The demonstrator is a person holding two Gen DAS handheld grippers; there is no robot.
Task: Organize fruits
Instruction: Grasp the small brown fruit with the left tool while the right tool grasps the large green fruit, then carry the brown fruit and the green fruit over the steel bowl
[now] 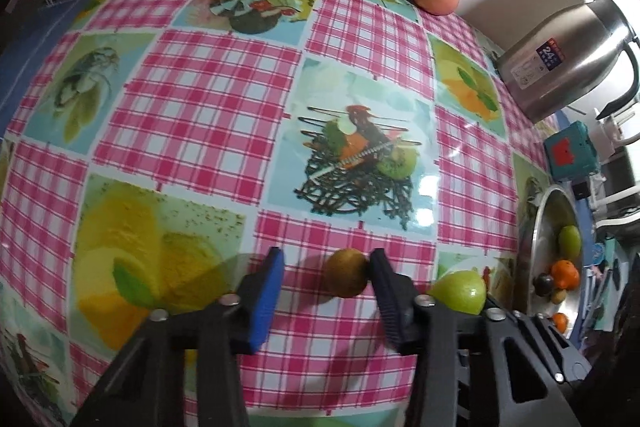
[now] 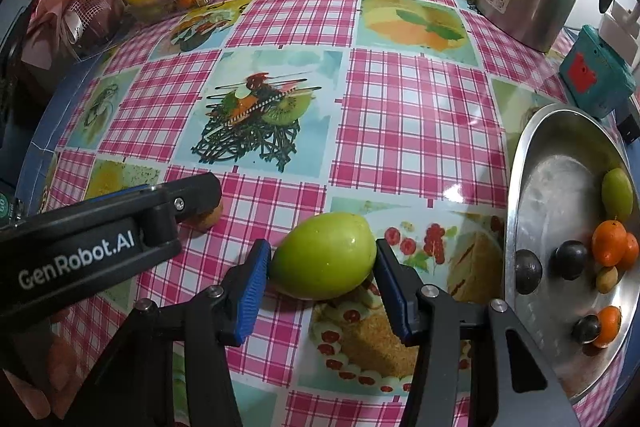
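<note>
Just left of the steel bowl [image 2: 520, 163], on the checked surface [image 2: 400, 107], lies a large green fruit [image 2: 324, 255] with its long axis running roughly across the gap of the right tongs [image 2: 320, 269]. Both blue pads sit at the fruit's two ends, touching or all but touching, so the right tongs appear to be clenched on it, though it rests on the surface and has not been lifted. From those tongs the bowl is the near neighbour on the right, already carrying a smaller green fruit [image 2: 617, 195], small oranges [image 2: 610, 243] and dark round fruits [image 2: 568, 259].

Farther left of the bowl, beyond the green fruit, a small brownish fruit [image 1: 346, 277] rests on the surface inside the left tongs [image 1: 326, 267]. Its right side meets the right finger, while the left finger stands clear of it with bare cloth between, so the left tongs are not yet grasping.

Judged from this, the right hand is nearer the bowl; its likely next move is a lift and a short carry rightward over the rim.
</note>
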